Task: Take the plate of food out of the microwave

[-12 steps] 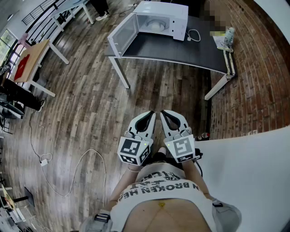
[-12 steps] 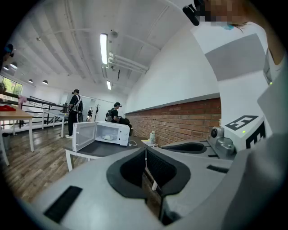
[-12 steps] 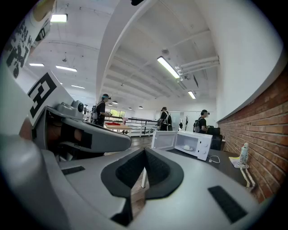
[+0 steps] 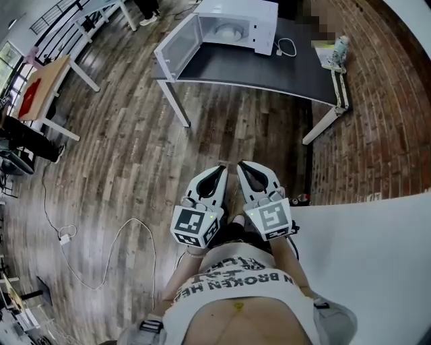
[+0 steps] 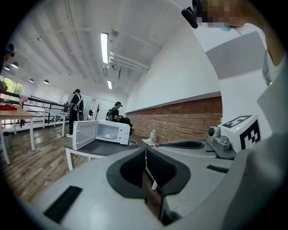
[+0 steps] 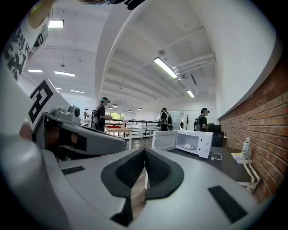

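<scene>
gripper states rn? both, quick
Left gripper: closed, nothing between the jaws.
Right gripper: closed, nothing between the jaws.

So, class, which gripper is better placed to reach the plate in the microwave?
Right, marginally. Both the left gripper and right gripper are shut, side by side, far from the microwave. Its door stands open on the left, so the right likely has the clearer line to the plate.

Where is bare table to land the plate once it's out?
The dark table top in front of the microwave is bare, from its open door to the papers. The right end is crowded: bottle, papers. A cable lies beside the microwave.
</scene>
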The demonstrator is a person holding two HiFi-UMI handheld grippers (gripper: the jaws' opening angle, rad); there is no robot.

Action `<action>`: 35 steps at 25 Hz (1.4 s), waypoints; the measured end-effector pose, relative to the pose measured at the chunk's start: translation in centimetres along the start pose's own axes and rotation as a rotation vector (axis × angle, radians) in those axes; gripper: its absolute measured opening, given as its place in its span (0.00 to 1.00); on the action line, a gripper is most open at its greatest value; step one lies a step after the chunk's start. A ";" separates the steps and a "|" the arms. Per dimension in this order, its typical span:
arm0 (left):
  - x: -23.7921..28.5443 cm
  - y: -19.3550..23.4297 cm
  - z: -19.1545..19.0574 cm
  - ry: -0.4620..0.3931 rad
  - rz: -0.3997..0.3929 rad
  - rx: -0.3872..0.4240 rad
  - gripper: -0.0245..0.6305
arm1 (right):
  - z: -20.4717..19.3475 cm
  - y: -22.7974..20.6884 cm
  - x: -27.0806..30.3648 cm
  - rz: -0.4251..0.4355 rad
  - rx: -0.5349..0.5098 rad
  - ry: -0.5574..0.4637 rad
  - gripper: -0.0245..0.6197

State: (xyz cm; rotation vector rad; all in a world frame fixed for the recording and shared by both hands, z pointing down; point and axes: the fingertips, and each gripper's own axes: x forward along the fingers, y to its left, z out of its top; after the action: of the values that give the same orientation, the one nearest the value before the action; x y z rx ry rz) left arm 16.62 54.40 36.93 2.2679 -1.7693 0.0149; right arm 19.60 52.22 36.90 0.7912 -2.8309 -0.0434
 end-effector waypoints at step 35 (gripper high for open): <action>13.4 17.0 3.5 0.057 -0.167 0.057 0.05 | 1.2 -6.1 21.2 -0.143 -0.061 0.094 0.05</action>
State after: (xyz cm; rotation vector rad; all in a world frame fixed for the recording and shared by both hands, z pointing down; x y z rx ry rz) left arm 3.30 37.14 39.20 2.4226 -1.5660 0.0981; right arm 4.78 36.03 39.12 0.9547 -2.6676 -0.1098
